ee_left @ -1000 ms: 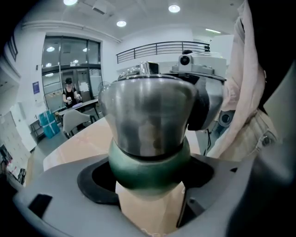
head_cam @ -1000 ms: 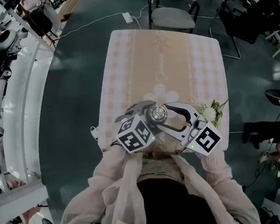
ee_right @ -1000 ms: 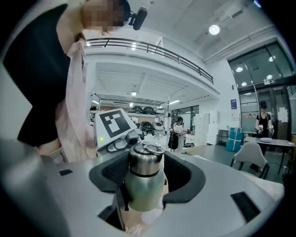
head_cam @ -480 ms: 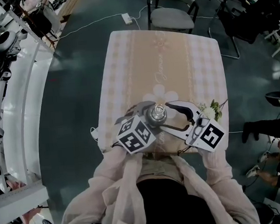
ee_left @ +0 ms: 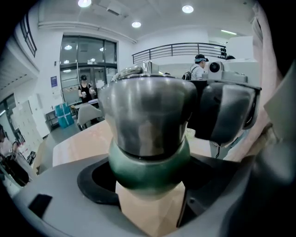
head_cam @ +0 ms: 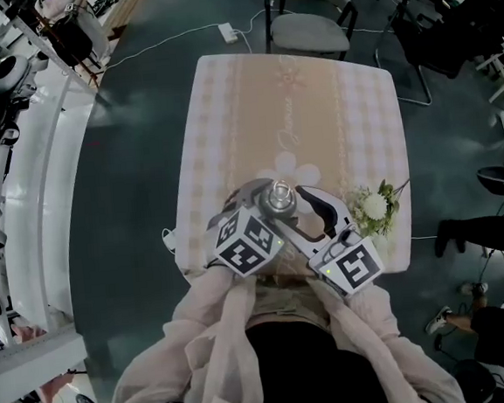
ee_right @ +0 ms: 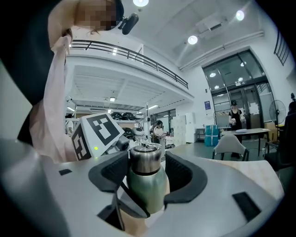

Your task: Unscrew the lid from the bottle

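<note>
one bottle: left claw grips, right claw open

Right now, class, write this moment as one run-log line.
left gripper: shut on bottle | right gripper: open, jaws either side of lid | lid: on bottle

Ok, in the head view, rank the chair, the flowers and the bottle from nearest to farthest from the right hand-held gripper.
1. bottle, standing between the jaws of the right hand-held gripper.
2. flowers, at the right edge of the table.
3. chair, beyond the table's far end.
</note>
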Demonstrator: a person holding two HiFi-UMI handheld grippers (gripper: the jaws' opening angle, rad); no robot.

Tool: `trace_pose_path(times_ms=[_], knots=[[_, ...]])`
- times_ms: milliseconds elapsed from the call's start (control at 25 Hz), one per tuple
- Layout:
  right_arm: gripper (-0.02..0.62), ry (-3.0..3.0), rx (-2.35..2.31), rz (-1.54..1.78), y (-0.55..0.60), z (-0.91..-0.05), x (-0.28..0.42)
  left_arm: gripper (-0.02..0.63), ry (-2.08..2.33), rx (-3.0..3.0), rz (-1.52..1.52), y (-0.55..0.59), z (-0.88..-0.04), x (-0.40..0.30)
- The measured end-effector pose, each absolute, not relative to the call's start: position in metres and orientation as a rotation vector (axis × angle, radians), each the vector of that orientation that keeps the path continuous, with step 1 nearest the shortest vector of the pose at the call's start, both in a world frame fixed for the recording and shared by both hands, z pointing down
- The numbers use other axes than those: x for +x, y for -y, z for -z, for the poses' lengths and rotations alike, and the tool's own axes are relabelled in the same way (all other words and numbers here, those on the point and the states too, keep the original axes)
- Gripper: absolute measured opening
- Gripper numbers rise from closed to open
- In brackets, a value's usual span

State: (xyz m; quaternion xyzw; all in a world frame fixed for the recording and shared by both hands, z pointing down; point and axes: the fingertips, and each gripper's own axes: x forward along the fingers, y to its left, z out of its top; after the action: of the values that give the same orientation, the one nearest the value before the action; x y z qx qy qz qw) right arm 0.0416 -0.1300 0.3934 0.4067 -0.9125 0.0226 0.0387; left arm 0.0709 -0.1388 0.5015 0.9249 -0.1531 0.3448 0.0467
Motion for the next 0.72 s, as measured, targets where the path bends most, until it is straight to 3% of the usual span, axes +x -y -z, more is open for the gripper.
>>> trace_pose_path(times_ms=[280, 720], knots=[[0.23, 2.83, 1.217, -0.039, 0.127, -0.391, 0.039, 0.396, 0.417, 2.835, -1.058, 0.134, -0.502, 0.072], [0.23, 2.995, 0.666, -0.037, 0.104, -0.391, 0.037, 0.396, 0.12, 2.952, -1.136, 0.106, -0.501, 0.07]])
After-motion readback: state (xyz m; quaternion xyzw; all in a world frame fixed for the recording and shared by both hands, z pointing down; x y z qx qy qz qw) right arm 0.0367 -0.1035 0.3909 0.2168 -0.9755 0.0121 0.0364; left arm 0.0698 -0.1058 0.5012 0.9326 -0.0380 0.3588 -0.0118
